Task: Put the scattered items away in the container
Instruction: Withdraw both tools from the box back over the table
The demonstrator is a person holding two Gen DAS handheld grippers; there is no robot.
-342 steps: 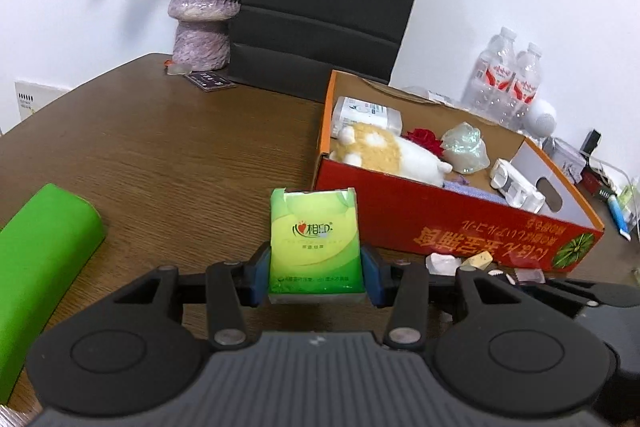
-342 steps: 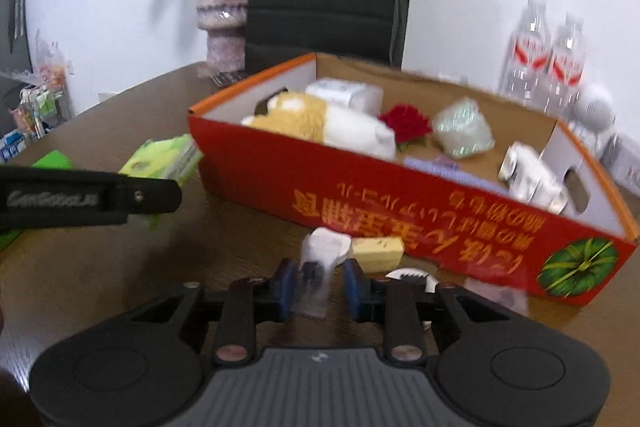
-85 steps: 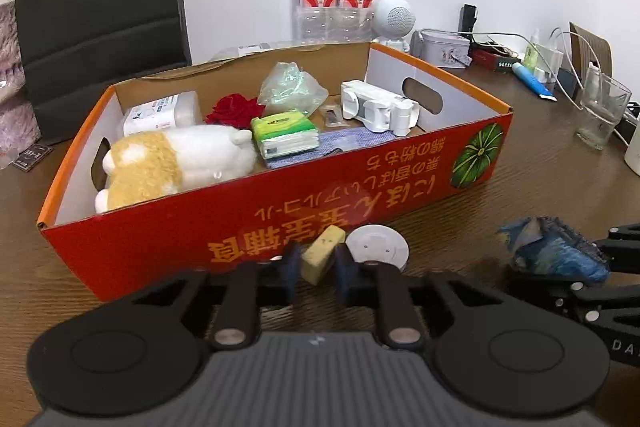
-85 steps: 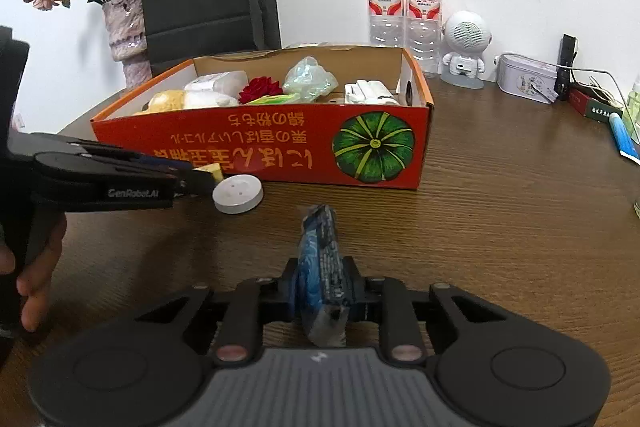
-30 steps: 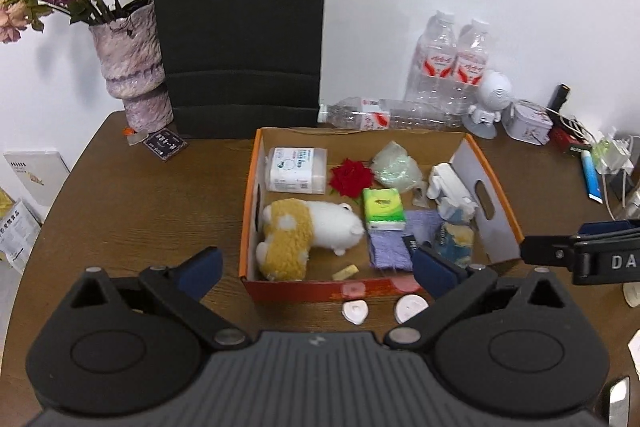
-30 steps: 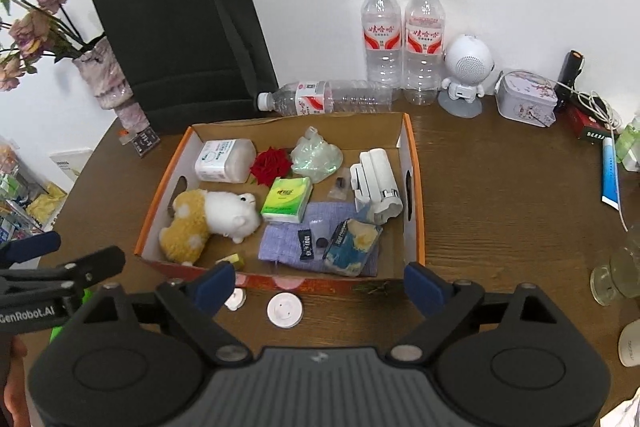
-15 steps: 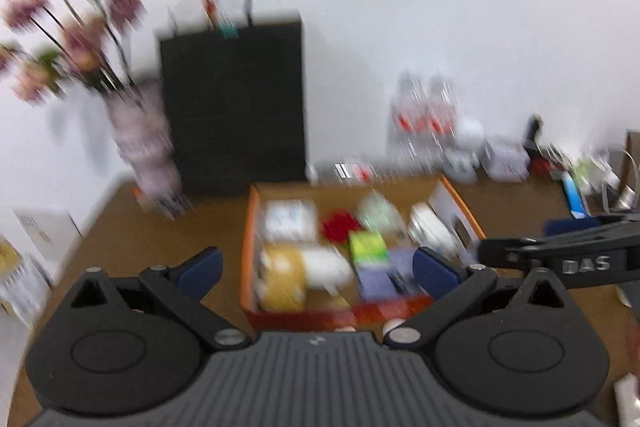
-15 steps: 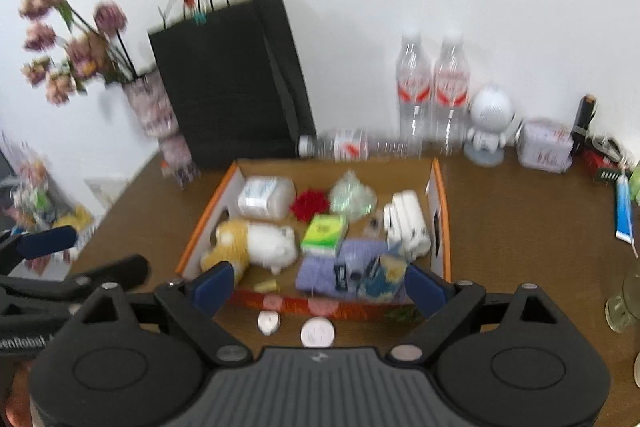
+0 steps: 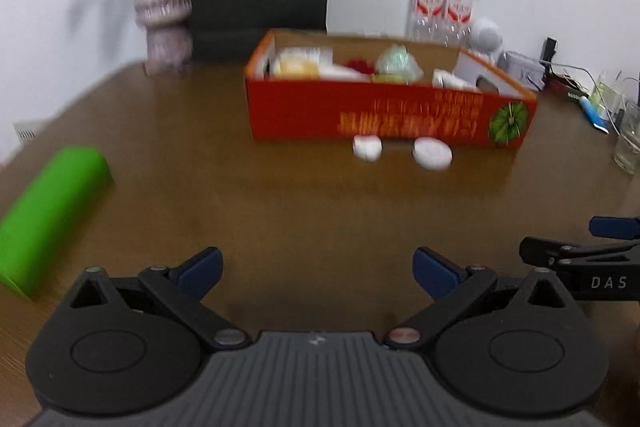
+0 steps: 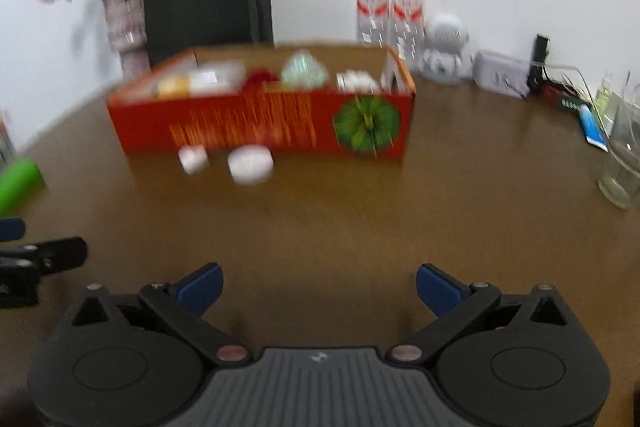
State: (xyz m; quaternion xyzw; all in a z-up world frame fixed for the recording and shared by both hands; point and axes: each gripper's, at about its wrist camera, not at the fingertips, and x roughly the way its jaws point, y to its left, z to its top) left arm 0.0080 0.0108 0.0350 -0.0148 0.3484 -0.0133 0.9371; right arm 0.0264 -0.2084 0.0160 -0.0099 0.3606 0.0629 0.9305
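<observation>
Both grippers have dropped from overhead to low over the table [image 9: 312, 195], well back from the red cardboard box [image 9: 384, 115]. The left gripper [image 9: 318, 269] and right gripper [image 10: 320, 285] each hold their jaws wide apart, empty. The box, orange-lettered with a green pumpkin print, lies lengthwise left to right; two white discs [image 9: 432, 154] rest just before its front wall.

The left tool [image 9: 318, 273] gapes empty above the table [image 9: 280, 203], facing the red box [image 9: 384, 115].
</observation>
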